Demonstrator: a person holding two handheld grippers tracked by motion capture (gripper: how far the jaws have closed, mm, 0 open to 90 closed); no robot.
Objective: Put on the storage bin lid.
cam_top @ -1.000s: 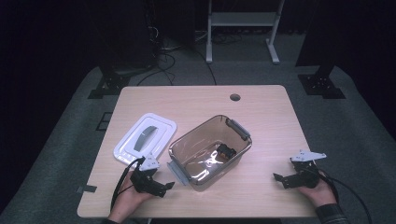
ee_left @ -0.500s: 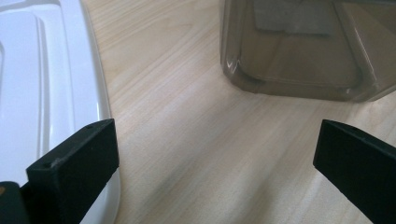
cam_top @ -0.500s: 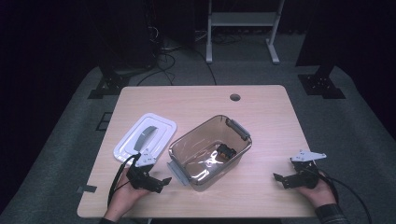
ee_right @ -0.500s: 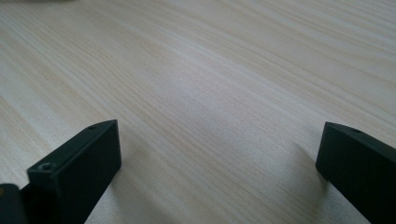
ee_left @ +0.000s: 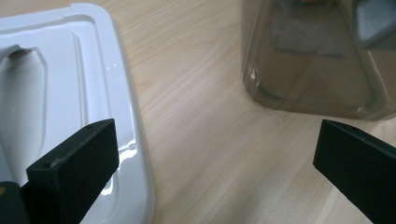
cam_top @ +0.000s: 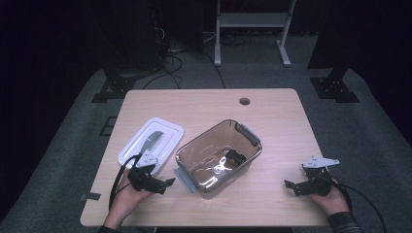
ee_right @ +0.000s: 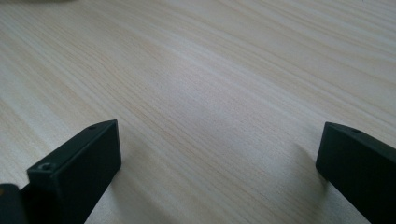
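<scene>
Lying flat on the surface just left of the brown bin, the white lid leaves the bin open, seemingly for loading. The left gripper hovers low by the lid's near edge, jaws wide and empty, aimed at the gap between lid and bin. The right gripper rests well apart at the surface's right, jaws also wide and empty.

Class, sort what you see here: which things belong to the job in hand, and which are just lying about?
Part of the job:
- white lid
- brown clear container
- left hand-held gripper, jaws open, between the two

Just lying about:
- right hand-held gripper, open over bare table
- white stand behind the table
- floor cables
</scene>
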